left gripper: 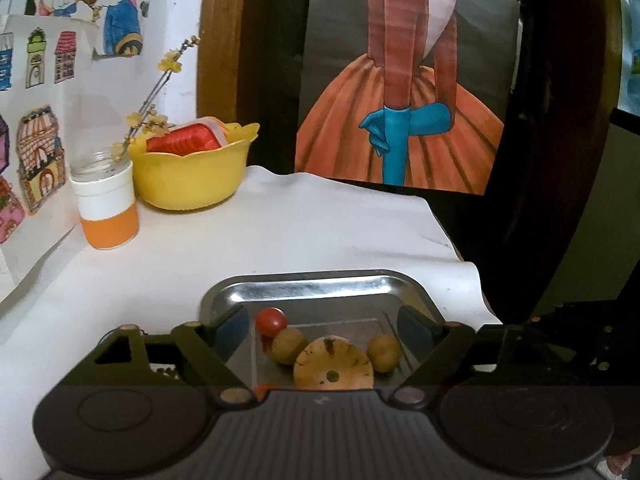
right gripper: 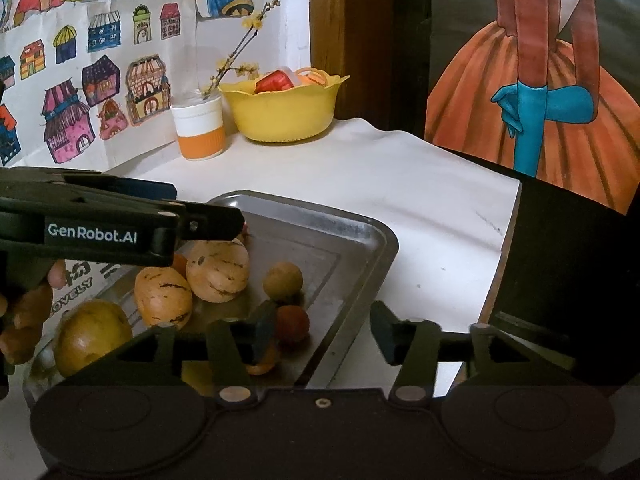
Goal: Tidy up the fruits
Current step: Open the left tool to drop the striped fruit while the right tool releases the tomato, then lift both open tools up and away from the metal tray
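A steel tray (left gripper: 312, 286) on the white cloth holds the fruit. In the left wrist view a cherry tomato (left gripper: 271, 320), two small tan round fruits (left gripper: 289, 345) and a striped tan melon (left gripper: 333, 366) lie between the spread fingers of my left gripper (left gripper: 324, 326), which is open just above them. The right wrist view shows two striped melons (right gripper: 218, 272), a yellow fruit (right gripper: 92, 336), a small tan fruit (right gripper: 282, 280) and a reddish round fruit (right gripper: 292, 323). My right gripper (right gripper: 323, 332) is open over the tray's (right gripper: 360, 224) near right corner, holding nothing.
A yellow bowl (left gripper: 192, 176) holding a red container stands at the back left, beside a white and orange cup (left gripper: 106, 208) with flower stems. The table's right edge (right gripper: 508, 232) drops off by a dark frame. A hand (right gripper: 28, 312) holds the left gripper (right gripper: 212, 222).
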A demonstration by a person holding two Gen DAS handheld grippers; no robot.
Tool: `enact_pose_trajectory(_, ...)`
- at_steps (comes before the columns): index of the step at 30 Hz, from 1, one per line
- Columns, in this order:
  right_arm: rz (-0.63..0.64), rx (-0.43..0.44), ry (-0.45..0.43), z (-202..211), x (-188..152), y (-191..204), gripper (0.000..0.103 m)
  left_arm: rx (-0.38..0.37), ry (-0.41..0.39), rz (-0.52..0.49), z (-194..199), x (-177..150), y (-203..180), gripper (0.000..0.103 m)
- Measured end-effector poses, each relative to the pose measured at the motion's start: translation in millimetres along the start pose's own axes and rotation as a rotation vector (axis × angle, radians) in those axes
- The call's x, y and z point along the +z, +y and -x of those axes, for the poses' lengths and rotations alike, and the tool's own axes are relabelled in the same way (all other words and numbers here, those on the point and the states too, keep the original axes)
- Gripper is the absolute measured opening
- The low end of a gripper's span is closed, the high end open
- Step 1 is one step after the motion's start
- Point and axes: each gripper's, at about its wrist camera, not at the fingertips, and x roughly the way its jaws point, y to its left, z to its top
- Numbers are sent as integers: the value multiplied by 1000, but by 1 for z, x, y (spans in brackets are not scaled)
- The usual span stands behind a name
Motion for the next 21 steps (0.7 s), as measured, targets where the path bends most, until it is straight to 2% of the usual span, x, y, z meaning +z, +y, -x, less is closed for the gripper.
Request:
enact_pose_trajectory(5, -6, -8, -20, 7, 2, 2, 77, 19, -26, 29, 9, 3, 6, 101)
enact_pose_trajectory(6, -9, -8, -25, 9, 3, 3, 79, 21, -30, 34, 11, 3, 7, 102)
enact_pose_trajectory(11, -44, -4, -62, 18, 7, 3, 101, 27, -63, 64, 22, 5, 14, 102)
enact_pose_trajectory(21, -60, -9, -106, 33, 12, 13, 102, 57, -94, 108, 41, 4, 24, 103)
